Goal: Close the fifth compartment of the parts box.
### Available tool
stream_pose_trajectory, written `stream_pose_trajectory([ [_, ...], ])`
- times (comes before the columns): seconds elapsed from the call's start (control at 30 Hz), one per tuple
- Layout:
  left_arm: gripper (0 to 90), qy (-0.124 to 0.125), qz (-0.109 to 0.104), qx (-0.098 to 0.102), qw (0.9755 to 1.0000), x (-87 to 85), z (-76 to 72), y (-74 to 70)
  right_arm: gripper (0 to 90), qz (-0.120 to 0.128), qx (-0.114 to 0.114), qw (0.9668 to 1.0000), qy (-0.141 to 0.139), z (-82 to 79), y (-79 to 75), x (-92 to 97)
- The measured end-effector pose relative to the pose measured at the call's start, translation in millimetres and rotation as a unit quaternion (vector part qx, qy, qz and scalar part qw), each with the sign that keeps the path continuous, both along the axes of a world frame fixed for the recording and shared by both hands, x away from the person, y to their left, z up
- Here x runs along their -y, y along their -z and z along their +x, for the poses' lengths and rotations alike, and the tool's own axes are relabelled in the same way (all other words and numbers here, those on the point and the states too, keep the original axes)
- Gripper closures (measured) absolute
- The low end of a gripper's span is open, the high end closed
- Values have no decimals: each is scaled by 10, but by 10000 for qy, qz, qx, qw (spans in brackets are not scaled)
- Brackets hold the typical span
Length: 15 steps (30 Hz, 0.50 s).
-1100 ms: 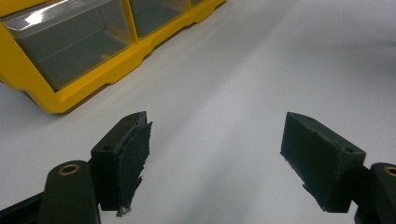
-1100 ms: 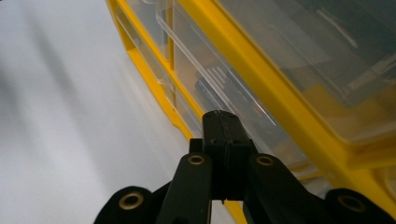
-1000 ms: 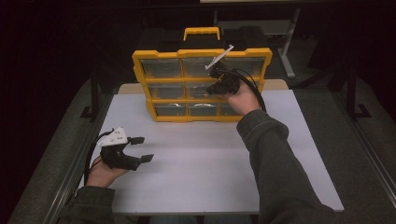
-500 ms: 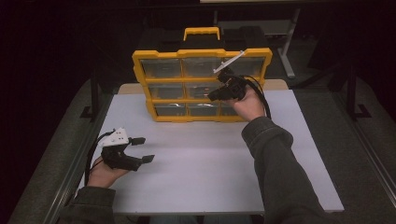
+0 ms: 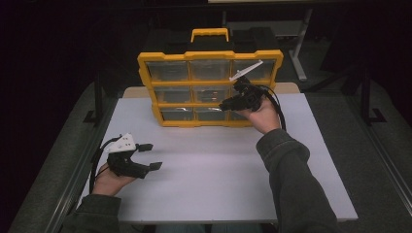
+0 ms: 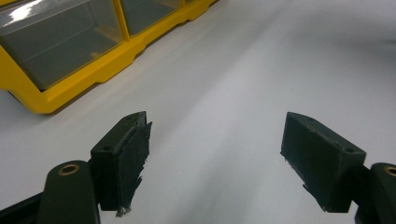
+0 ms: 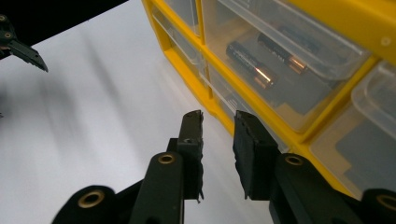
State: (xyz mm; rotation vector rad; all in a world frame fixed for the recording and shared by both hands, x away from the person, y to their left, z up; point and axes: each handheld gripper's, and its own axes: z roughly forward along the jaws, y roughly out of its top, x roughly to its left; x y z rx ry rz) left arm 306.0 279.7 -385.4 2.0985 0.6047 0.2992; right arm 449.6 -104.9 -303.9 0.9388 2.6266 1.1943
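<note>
While left gripper (image 6: 215, 158) gapes wide, right gripper (image 7: 218, 149) stands narrowly parted, both empty

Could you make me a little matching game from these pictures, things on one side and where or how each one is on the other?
Things:
1. yellow plastic drawer organiser with clear drawers
2. left gripper
3. right gripper
4. two dark cylindrical batteries

Places or states:
A. jaws wide apart, low over the white table
B. lying inside a clear drawer
C. standing upright at the table's far edge
D. jaws nearly together, held up at the drawer fronts

Pairs: 1-C, 2-A, 3-D, 4-B
</note>
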Motion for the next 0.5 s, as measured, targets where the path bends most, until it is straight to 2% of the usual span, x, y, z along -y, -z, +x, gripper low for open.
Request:
stream_pose_trajectory([
  [0.07,233,12,42,-40,10000,0,-1,-9,696,9,-24,10000,18,-15,17,12],
  [0.33,234,-31,-88,-60,9999,39,-12,2,650,89,-78,9999,84,-94,102,79],
  [0.4,233,-9,-21,-65,10000,39,-9,-7,639,113,-90,9998,112,-123,122,100],
  [0.5,234,-27,-83,-72,9999,53,-11,3,629,132,-106,9998,105,-146,154,135],
])
